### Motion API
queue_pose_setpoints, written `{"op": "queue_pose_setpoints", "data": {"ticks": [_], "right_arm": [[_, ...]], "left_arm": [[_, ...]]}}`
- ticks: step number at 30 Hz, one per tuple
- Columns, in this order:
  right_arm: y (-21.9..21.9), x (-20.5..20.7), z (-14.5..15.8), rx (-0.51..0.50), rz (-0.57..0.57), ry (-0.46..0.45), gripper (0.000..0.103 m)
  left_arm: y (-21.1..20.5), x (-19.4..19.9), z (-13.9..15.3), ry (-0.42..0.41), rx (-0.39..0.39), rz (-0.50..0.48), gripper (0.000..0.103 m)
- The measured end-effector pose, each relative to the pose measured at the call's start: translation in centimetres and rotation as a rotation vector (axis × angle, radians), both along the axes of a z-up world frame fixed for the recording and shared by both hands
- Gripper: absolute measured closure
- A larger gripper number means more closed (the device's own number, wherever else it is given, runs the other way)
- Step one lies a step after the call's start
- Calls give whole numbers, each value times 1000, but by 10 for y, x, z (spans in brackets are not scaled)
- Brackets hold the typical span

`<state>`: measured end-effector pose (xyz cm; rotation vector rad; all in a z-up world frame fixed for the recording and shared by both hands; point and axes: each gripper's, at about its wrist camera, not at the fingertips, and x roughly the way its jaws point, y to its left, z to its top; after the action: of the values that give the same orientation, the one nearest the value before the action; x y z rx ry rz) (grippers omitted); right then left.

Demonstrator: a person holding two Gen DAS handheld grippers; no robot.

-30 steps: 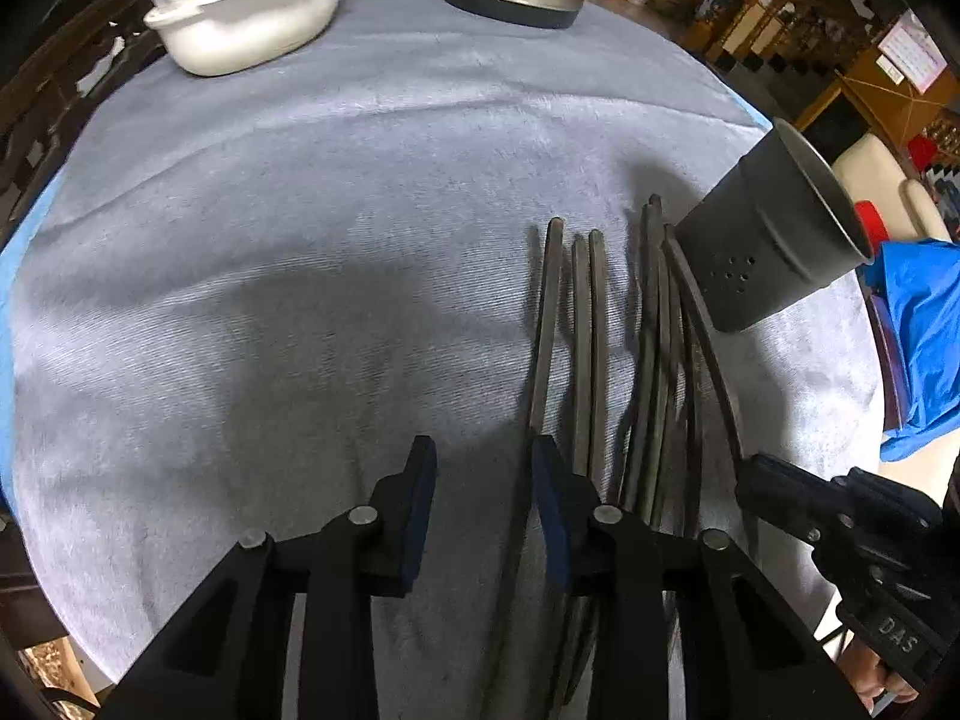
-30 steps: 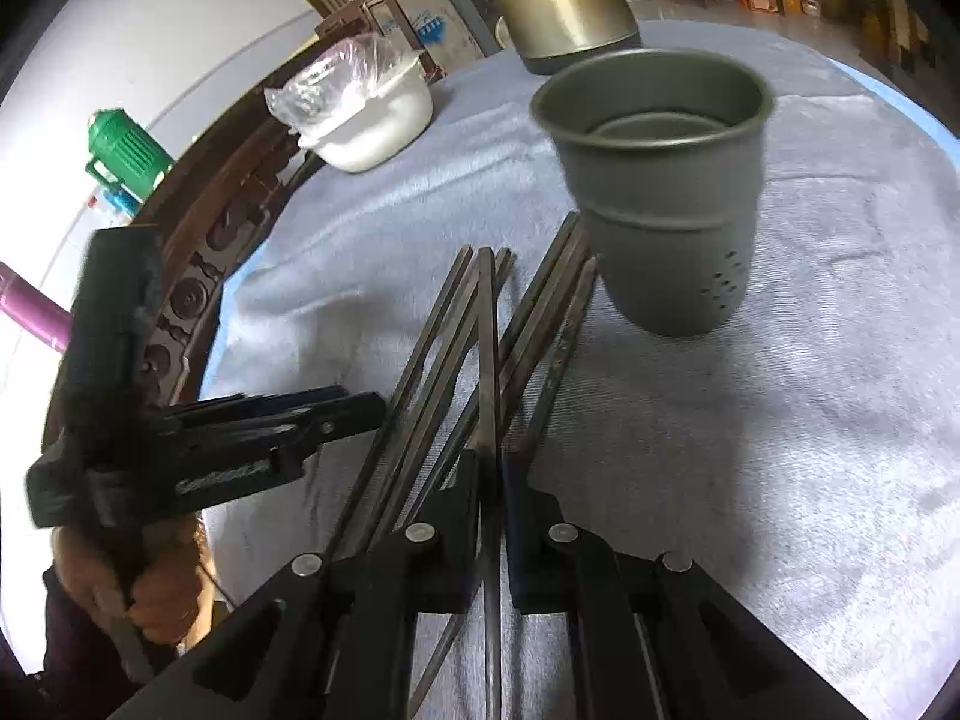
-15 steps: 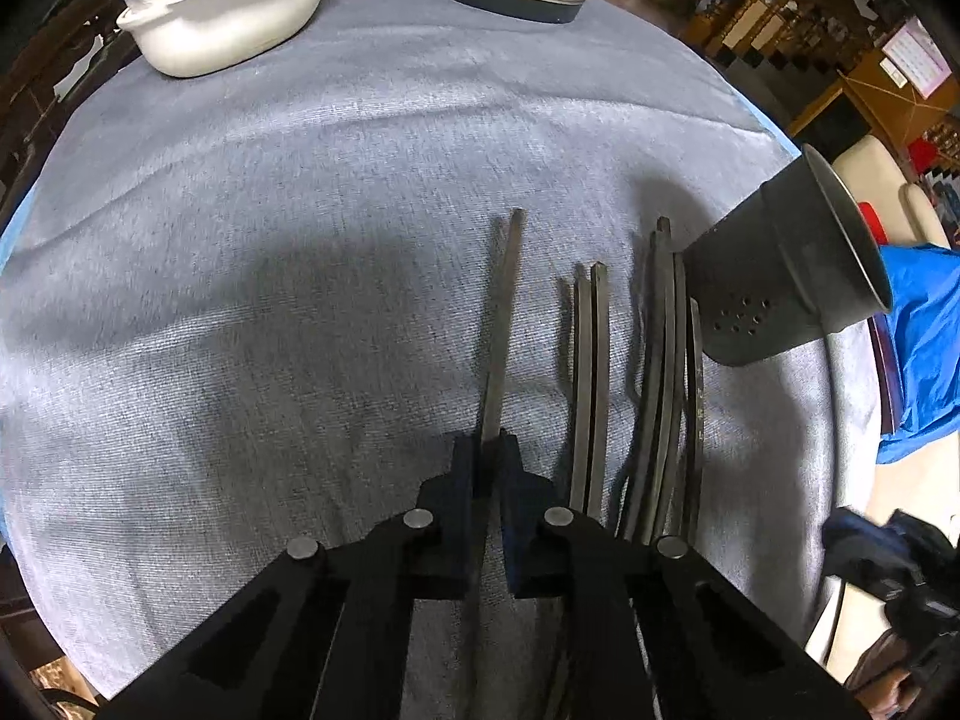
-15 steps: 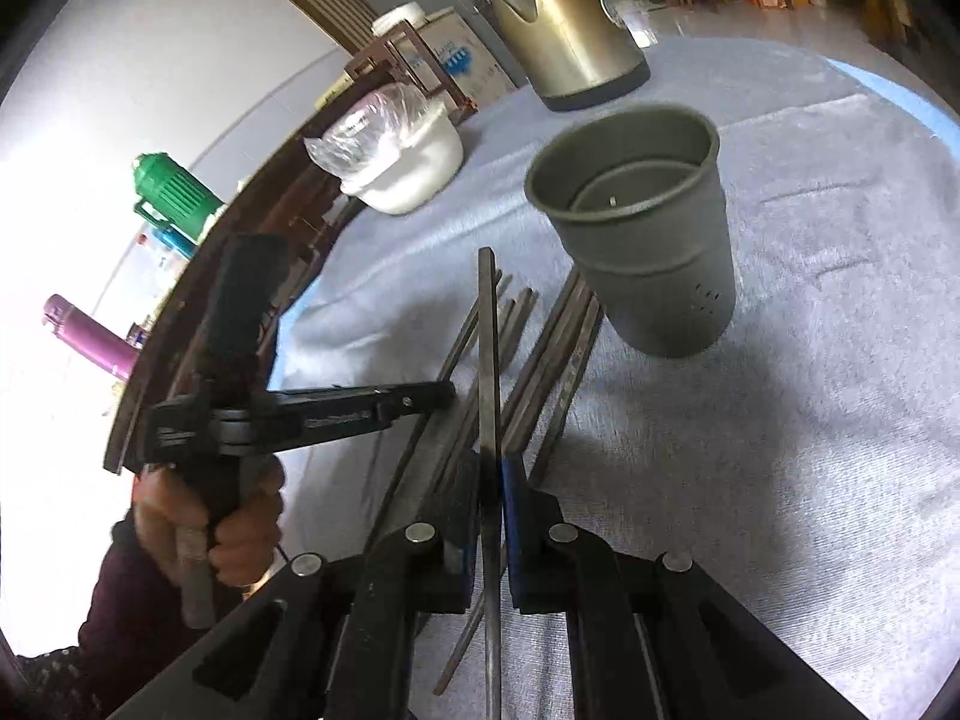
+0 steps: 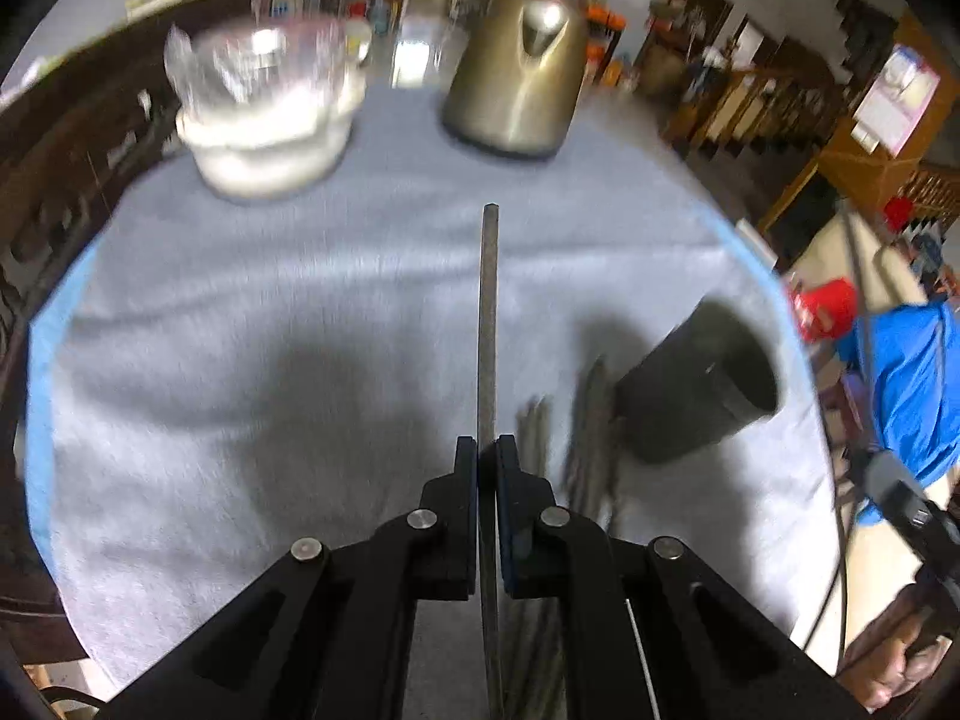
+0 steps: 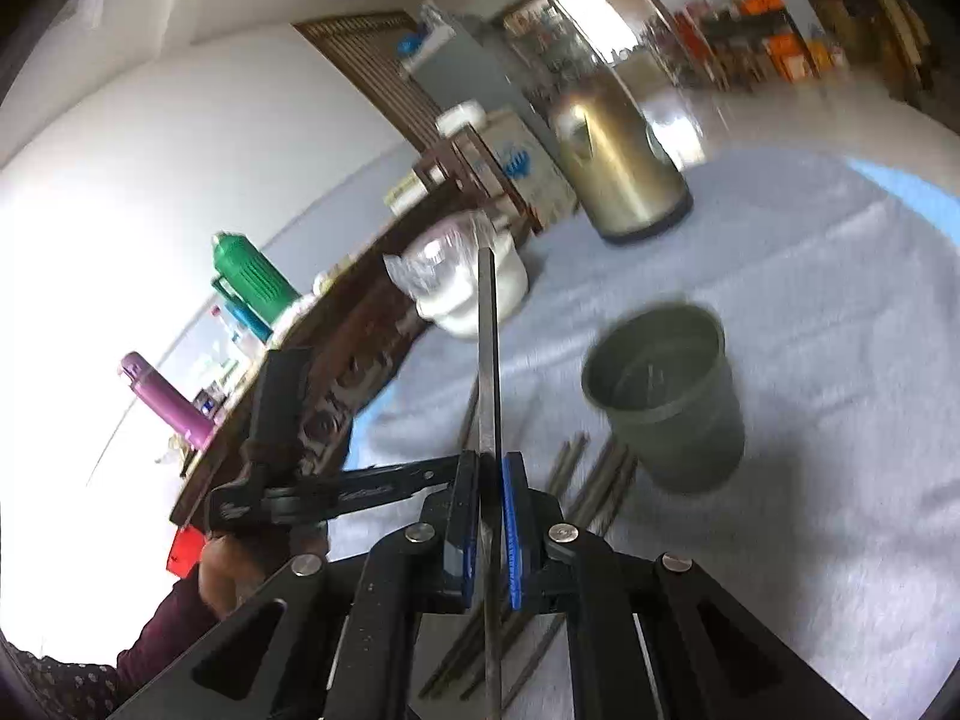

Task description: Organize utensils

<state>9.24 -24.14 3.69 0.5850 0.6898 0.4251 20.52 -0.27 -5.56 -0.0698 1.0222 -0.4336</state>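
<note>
My left gripper (image 5: 487, 450) is shut on a dark metal chopstick (image 5: 487, 324) and holds it lifted above the grey cloth, pointing forward. My right gripper (image 6: 491, 468) is shut on another dark chopstick (image 6: 489, 348), also raised. The dark perforated utensil cup (image 5: 699, 390) stands to the right in the left wrist view, and right of the held chopstick in the right wrist view (image 6: 672, 402). Several more chopsticks (image 5: 591, 432) lie on the cloth beside the cup; they also show in the right wrist view (image 6: 600, 480). The left gripper's body (image 6: 336, 492) shows in the right wrist view.
A round table under a grey cloth (image 5: 270, 360) holds a white lidded pot with plastic wrap (image 5: 264, 114) at the back left and a brass-coloured kettle (image 5: 516, 84) at the back. A dark wooden chair back (image 6: 336, 360) borders the table's left side.
The left gripper closed on a chopstick and lifted it off the cloth. The right gripper raised its chopstick higher. Both views now tilt up and look across the table.
</note>
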Motion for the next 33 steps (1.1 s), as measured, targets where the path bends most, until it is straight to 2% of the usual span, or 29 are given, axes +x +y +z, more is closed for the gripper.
{"op": "queue_pose_setpoints", "data": {"ticks": [9,12,16,19,22,28,33], "right_arm": [[-22,17,48,-39,-114,-258,95],[-29,27,59,-67,-176,-326,95],[-38,43,73,-93,-241,-388,95],[-39,56,77,-121,-285,-424,95],[-40,71,72,-148,-312,-430,95],[-41,88,47,-185,-333,-397,95],[-35,90,28,-240,-314,-384,95]], "left_arm": [[-24,6,77,-255,-185,52,97],[-42,10,101,-370,-238,74,97],[-66,28,121,-481,-274,102,97],[-85,46,121,-500,-310,110,97],[-102,61,106,-507,-300,132,97],[-119,75,59,-438,-271,147,97],[-121,73,39,-398,-250,151,97]]}}
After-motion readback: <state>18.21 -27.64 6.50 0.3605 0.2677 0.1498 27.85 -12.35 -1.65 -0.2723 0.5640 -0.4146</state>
